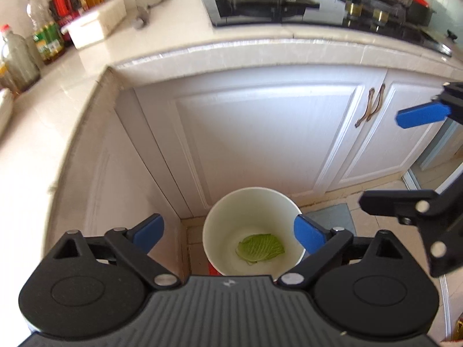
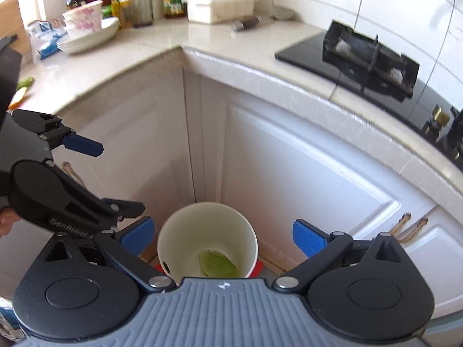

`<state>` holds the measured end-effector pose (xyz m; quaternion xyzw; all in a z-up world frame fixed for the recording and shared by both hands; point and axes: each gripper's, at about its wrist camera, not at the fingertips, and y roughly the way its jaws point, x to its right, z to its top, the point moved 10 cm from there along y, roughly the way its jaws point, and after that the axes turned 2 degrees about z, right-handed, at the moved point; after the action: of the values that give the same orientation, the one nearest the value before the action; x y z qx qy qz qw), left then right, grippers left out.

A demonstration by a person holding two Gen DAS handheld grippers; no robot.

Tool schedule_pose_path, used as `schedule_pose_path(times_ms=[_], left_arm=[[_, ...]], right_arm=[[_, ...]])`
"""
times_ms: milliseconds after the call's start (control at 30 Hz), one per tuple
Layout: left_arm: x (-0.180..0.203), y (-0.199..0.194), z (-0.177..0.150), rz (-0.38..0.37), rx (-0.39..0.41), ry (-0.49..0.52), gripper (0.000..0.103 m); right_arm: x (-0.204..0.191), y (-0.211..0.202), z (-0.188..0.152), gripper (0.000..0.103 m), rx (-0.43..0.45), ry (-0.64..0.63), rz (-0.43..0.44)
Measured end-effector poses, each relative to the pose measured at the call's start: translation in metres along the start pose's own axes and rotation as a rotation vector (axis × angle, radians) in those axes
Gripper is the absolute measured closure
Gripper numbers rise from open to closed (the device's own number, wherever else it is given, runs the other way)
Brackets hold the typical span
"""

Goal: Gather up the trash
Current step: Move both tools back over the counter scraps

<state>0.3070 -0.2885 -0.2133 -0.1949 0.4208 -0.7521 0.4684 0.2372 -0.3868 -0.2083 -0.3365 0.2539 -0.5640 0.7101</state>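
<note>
- Blue pads on our left gripper (image 1: 228, 232) stood spread wide with nothing between them, framing the bin's mouth from above in the left wrist view.
- Our right gripper (image 2: 222, 237) matched it: jaws wide apart, empty, hanging over the same opening; in the left wrist view it showed as a dark linkage and one blue pad (image 1: 422, 117) off to the side.
- Below both sat the white bin (image 1: 220, 217), on the floor in the corner where the two cabinet runs (image 1: 260, 133) met, a red base peeking under it.
- One green leaf (image 1: 260, 248) lay flat on the bin's bottom, touching no wall that we could see; we took that piece as already collected.
- On the countertop (image 2: 162, 43), at the far left edge of the right wrist view, we saw green and orange scraps (image 2: 23, 88), probably the next trash, though too blurred to name.
- To do the step well, we judged it best to lift clear of the rim, keep the two grippers apart, and approach the scraps low across the counter, avoiding the stacked bowls (image 2: 86, 29) and bottles (image 2: 141, 0).
</note>
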Motion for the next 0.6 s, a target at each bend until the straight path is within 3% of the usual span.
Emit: schedule_pose_path(times_ms=[200,367,600], left_arm=[[-0.031,-0.061,-0.01,0.051,0.073,-0.053,0.003],[-0.079,-0.1,-0.03,0.151,0.091,-0.152,0.003],[-0.163,-0.154,-0.081,0.382,0.105,-0.315,0.003]], right_arm=[[-0.035,-0.02,0.031,0.0,0.056,-0.134,0.006],[-0.081,-0.031,0.061,0.0,0.095,-0.224,0.067],[-0.157,-0.028,0.09,0.0,0.13,-0.304,0.201]])
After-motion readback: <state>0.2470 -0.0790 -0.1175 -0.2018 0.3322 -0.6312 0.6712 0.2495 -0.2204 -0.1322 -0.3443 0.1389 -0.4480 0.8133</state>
